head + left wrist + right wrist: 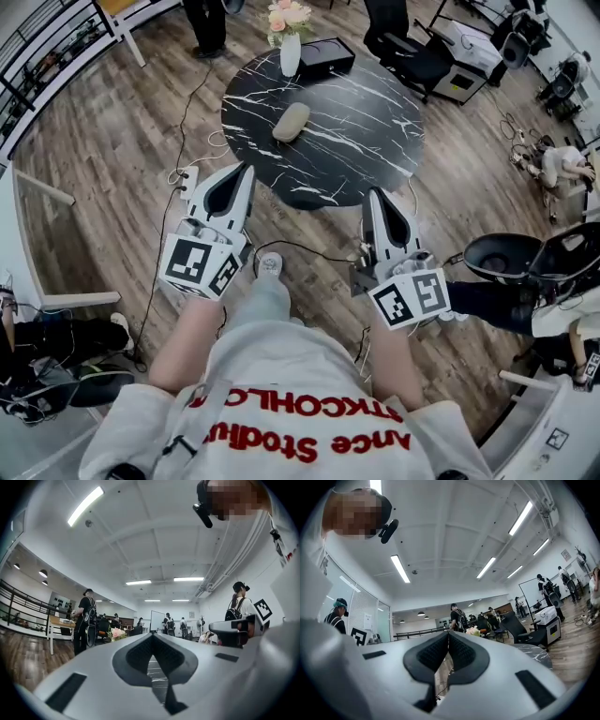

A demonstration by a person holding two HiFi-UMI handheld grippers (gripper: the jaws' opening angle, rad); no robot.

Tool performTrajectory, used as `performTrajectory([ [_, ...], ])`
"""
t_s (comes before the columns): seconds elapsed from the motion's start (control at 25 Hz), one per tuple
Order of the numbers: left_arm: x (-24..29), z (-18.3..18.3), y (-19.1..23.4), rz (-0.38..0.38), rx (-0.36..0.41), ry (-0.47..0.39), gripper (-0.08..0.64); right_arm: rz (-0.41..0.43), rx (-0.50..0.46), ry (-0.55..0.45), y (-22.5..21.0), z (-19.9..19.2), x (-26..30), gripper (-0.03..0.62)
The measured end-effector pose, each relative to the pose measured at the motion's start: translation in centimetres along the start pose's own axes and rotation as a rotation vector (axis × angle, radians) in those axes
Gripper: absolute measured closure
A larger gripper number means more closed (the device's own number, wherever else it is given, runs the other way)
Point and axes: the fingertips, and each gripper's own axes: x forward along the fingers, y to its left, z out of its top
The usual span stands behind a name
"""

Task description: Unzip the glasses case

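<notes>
A beige oval glasses case (291, 122) lies on the round black marble table (356, 141), left of its middle. My left gripper (247, 169) is shut and empty, its tips at the table's near left edge, still short of the case. My right gripper (371, 194) is shut and empty too, at the near right edge. In the left gripper view the shut jaws (152, 636) point level across the tabletop. The right gripper view shows its shut jaws (448, 634) with the table (534, 652) off to the right. The case is hidden in both gripper views.
A white vase of pink flowers (290, 37) and a black box (325, 58) stand at the table's far edge. A power strip (187, 178) and cables lie on the wood floor to the left. Black chairs (412, 52) and people stand beyond.
</notes>
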Motion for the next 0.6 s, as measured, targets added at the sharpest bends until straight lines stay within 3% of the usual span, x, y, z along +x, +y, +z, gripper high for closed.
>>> performTrajectory([
  [0.24, 7.0, 0.0, 5.2, -0.039, 0.025, 0.000, 0.558, 0.006, -0.031, 0.004, -2.5, 0.3, 9.2, 0.575],
  [0.6, 15.3, -1.1, 11.8, -0.109, 0.011, 0.030, 0.558, -0.083, -0.036, 0.011, -6.6, -0.3, 17.6, 0.575],
])
